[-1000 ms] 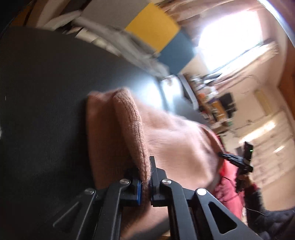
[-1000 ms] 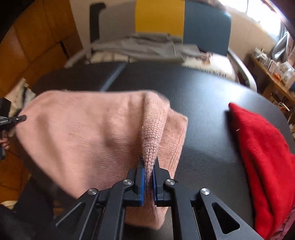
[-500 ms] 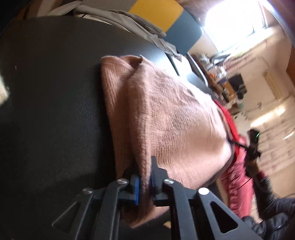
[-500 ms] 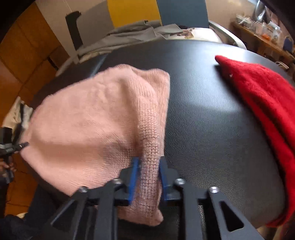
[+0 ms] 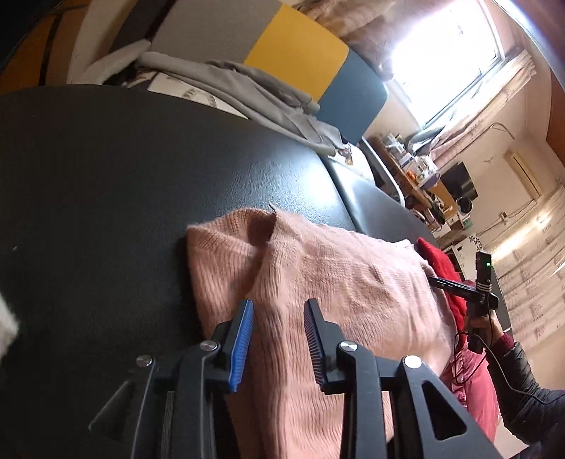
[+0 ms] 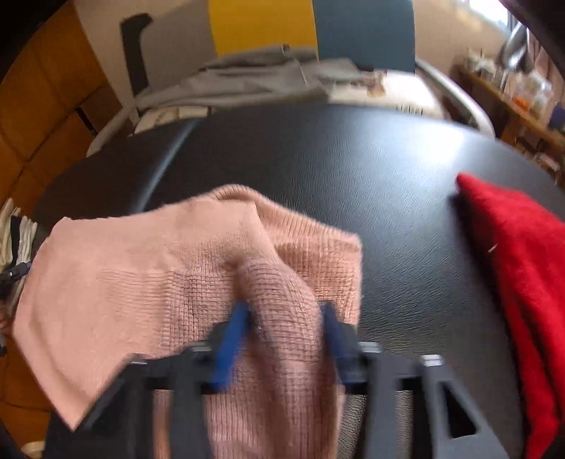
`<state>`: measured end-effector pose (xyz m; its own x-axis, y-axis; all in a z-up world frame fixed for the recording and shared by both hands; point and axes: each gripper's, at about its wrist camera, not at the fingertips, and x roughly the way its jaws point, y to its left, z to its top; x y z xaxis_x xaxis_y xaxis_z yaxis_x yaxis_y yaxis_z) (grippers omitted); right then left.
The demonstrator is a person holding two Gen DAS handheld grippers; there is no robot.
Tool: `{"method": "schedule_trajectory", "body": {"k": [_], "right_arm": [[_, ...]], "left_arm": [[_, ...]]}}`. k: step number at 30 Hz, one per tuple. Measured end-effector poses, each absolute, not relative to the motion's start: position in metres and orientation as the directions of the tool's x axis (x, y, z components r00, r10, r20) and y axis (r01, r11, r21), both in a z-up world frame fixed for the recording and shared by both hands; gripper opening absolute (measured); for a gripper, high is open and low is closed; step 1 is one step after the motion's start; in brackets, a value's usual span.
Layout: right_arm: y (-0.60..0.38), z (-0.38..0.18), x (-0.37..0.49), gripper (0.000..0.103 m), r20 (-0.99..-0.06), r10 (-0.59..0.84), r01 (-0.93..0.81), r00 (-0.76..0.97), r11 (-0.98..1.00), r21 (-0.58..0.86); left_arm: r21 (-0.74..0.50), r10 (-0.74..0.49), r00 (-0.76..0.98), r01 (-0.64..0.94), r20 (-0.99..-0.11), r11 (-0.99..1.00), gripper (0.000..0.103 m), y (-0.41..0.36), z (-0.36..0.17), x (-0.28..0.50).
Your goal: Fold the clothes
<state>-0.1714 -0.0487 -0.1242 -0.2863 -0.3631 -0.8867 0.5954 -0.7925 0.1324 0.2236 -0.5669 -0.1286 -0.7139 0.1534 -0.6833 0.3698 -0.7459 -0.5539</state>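
2 grippers sit over a pink knitted sweater point(image 5: 339, 279) that lies folded on a black padded table point(image 5: 123, 183), near its front edge, part of it hanging over that edge; the left gripper point(image 5: 279, 310) has its fingers spread wide, a raised fold of the knit running up between the blue-faced pads without either pad pressing on it; the right gripper point(image 6: 282, 317) is also spread, its 2 blue pads on either side of a bunched ridge of the sweater point(image 6: 197, 275), though this view is motion-blurred and contact with the pads cannot be judged. In the left wrist view the right gripper point(image 5: 455, 284) shows at the sweater's far end, held by a hand point(image 5: 482, 325) in a dark sleeve. 1 red garment point(image 6: 519, 268) lies on the table to the right of the sweater, apart from it in the right wrist view; in the left wrist view it point(image 5: 441, 268) shows just behind the sweater's far edge. Grey clothing point(image 6: 261, 77) is heaped beyond the table's far edge, in front of a yellow panel point(image 6: 261, 24) and a blue panel point(image 6: 363, 31); a bright window point(image 5: 448, 53) fills the upper right of the left wrist view.
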Motion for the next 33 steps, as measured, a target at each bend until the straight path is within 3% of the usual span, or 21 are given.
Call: {"method": "schedule_trajectory", "body": {"k": [3,7,8,9,10,14,19,21,22,23,26,29,33], "right_arm": [[-0.05,-0.123,-0.168,0.023,-0.884,-0.359,0.604,-0.3,-0.788,0.115],[-0.052,-0.119,-0.165,0.021,-0.884,-0.346,0.615,-0.314,-0.783,0.088],[-0.053,-0.118,-0.164,0.018,-0.884,-0.343,0.619,-0.319,-0.782,0.08],[-0.053,-0.116,-0.163,0.017,-0.883,-0.34,0.622,-0.324,-0.78,0.072],[-0.054,-0.111,-0.162,0.012,-0.876,-0.345,0.624,-0.338,-0.778,0.066],[-0.054,-0.09,-0.159,0.01,-0.831,-0.376,0.624,-0.41,-0.78,0.046],[-0.053,-0.11,-0.163,0.01,-0.841,-0.334,0.592,-0.426,-0.806,0.02],[-0.049,-0.117,-0.164,0.01,-0.841,-0.328,0.574,-0.431,-0.819,0.025],[-0.047,-0.121,-0.164,0.014,-0.841,-0.325,0.564,-0.433,-0.825,0.028],[-0.045,-0.125,-0.164,0.026,-0.841,-0.322,0.555,-0.436,-0.831,0.031],[-0.04,-0.107,-0.153,0.052,-0.798,-0.328,0.539,-0.506,-0.842,0.005],[-0.045,-0.08,-0.121,0.057,-0.735,-0.403,0.598,-0.545,-0.801,-0.003],[-0.062,-0.068,-0.067,0.066,-0.726,-0.506,0.716,-0.467,-0.697,0.026]], "left_arm": [[-0.562,0.173,-0.717,0.349,-0.676,-0.75,0.042,-0.567,-0.133,0.2],[-0.553,0.189,-0.687,0.359,-0.702,-0.752,0.042,-0.573,-0.144,0.185],[-0.537,0.191,-0.662,0.369,-0.724,-0.758,0.035,-0.572,-0.148,0.179],[-0.526,0.181,-0.663,0.368,-0.727,-0.767,0.013,-0.569,-0.146,0.177],[-0.517,0.164,-0.675,0.362,-0.719,-0.775,0.005,-0.566,-0.143,0.178],[-0.517,0.083,-0.75,0.366,-0.656,-0.774,0.005,-0.564,-0.124,0.196],[-0.42,0.001,-0.654,0.484,-0.756,-0.768,0.007,-0.569,-0.149,0.193],[-0.413,-0.014,-0.646,0.504,-0.763,-0.759,0.013,-0.567,-0.152,0.191],[-0.413,-0.027,-0.645,0.519,-0.764,-0.748,0.019,-0.567,-0.15,0.192],[-0.392,-0.064,-0.638,0.547,-0.767,-0.74,0.025,-0.567,-0.145,0.194],[-0.305,-0.216,-0.62,0.622,-0.754,-0.721,0.025,-0.562,-0.122,0.204],[-0.375,-0.175,-0.722,0.531,-0.669,-0.76,0.026,-0.541,-0.098,0.225],[-0.31,-0.121,-0.734,0.422,-0.668,-0.852,0.026,-0.482,-0.091,0.233]]}}
